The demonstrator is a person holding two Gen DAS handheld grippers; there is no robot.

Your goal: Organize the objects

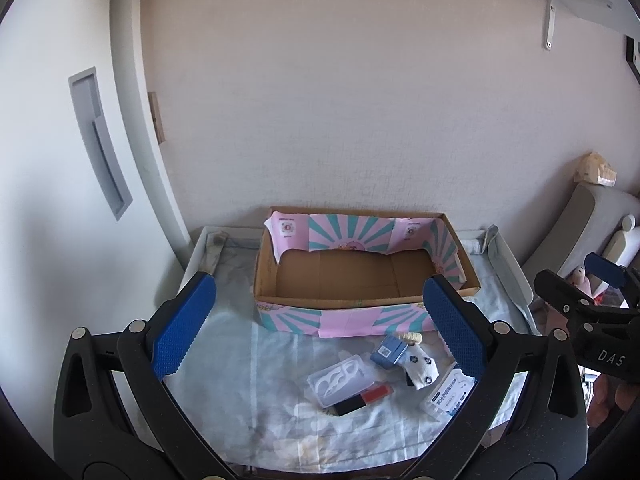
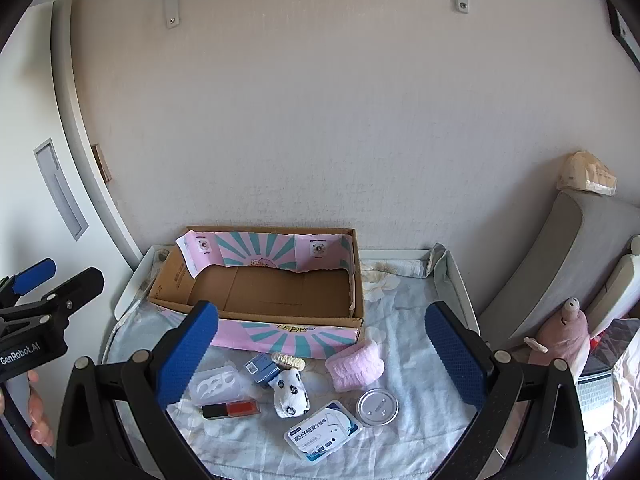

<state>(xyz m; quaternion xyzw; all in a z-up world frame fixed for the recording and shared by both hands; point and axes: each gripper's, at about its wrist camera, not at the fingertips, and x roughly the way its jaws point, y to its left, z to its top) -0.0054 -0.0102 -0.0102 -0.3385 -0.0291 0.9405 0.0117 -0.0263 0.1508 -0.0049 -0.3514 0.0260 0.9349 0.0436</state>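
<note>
An open, empty cardboard box (image 1: 360,280) with pink and teal paper stands at the back of the cloth-covered table, also in the right wrist view (image 2: 280,292). In front lie a clear floss-pick case (image 2: 218,386), a red and black lip tube (image 2: 232,408), a small blue box (image 2: 262,368), a spotted white sock (image 2: 290,394), a cream hair tie (image 2: 288,360), a pink folded cloth (image 2: 356,366), a round tin lid (image 2: 378,402) and a white floss pack (image 2: 322,436). My left gripper (image 1: 320,328) and right gripper (image 2: 322,356) are open and empty above them.
A white raised rim (image 2: 456,276) borders the table. The wall stands right behind the box. A grey chair (image 2: 560,264) and a pink plush toy (image 2: 560,336) are to the right. A white door with a recessed handle (image 1: 100,144) is at the left.
</note>
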